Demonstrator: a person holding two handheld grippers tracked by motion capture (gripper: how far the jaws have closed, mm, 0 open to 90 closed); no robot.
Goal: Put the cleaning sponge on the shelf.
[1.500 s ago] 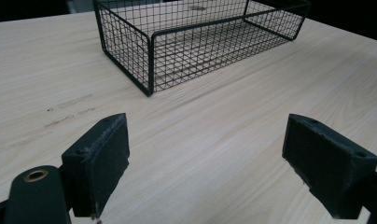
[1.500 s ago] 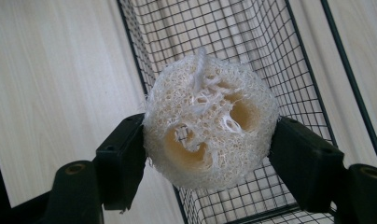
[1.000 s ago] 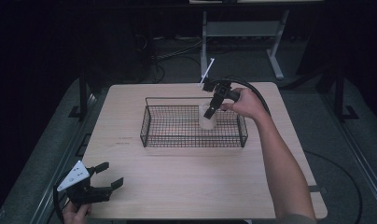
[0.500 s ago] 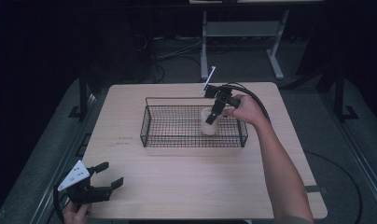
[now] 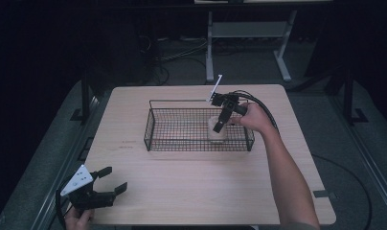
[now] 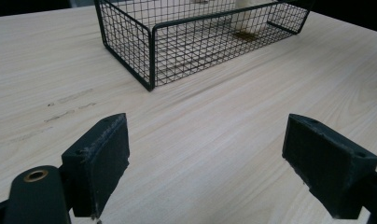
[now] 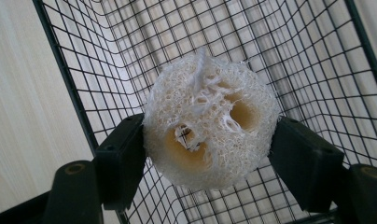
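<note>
Pale, holey loofah (image 7: 210, 119) sits fibrous between tongs (image 7: 210, 154).

A light wood-grain tabletop (image 5: 201, 187) bearing faint dark smudges toward its left side stands on dark grey flooring, with a white-legged table frame (image 5: 244, 33) and a tangle of cables (image 5: 170, 52) beyond its far edge.

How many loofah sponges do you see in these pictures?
1. The loofah sponge is clamped between the right gripper's jaws, inside the wire basket near its right end. No others appear.
</note>
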